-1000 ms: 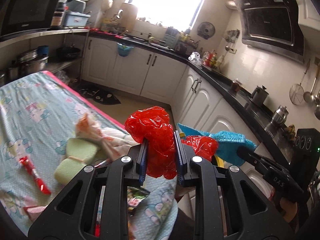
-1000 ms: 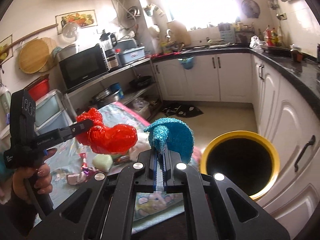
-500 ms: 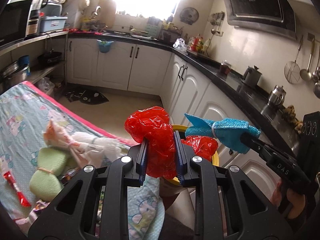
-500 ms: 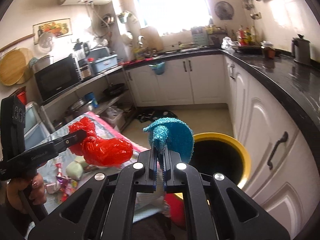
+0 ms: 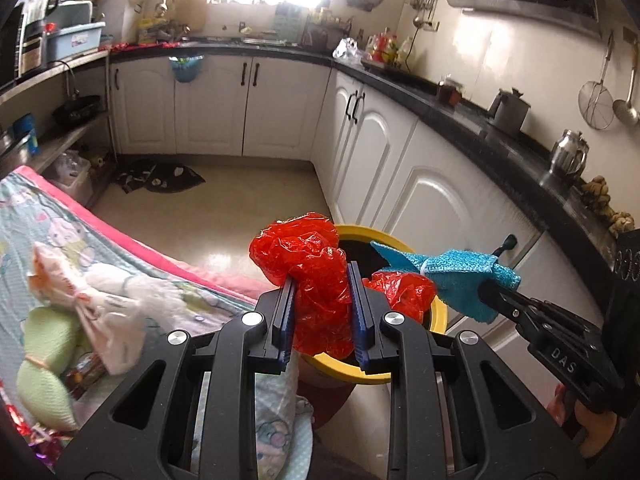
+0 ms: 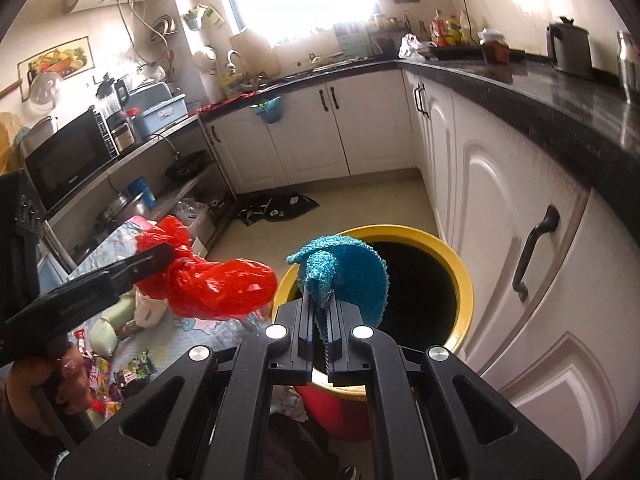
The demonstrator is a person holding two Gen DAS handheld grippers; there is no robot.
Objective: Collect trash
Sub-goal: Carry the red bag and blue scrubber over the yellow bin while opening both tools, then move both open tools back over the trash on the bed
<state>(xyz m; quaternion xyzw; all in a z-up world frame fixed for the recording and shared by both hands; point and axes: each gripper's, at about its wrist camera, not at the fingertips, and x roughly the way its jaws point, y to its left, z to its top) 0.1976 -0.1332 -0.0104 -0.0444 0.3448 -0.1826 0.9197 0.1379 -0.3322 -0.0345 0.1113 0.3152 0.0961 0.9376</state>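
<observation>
Left gripper point(image 5: 323, 312) clamped on red bag point(image 5: 316, 280); right gripper point(image 6: 320, 332) clamped on blue cloth point(image 6: 344, 276). Bin point(image 6: 464, 280) lies below and ahead — cloth over its mouth, bag at the near-left rim. Right hand nearer to release.

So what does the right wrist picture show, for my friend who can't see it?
The right gripper pinches a blue knitted cloth above an open yellow-rimmed bin. Beside it, the left gripper holds a crumpled red plastic bag.
</observation>
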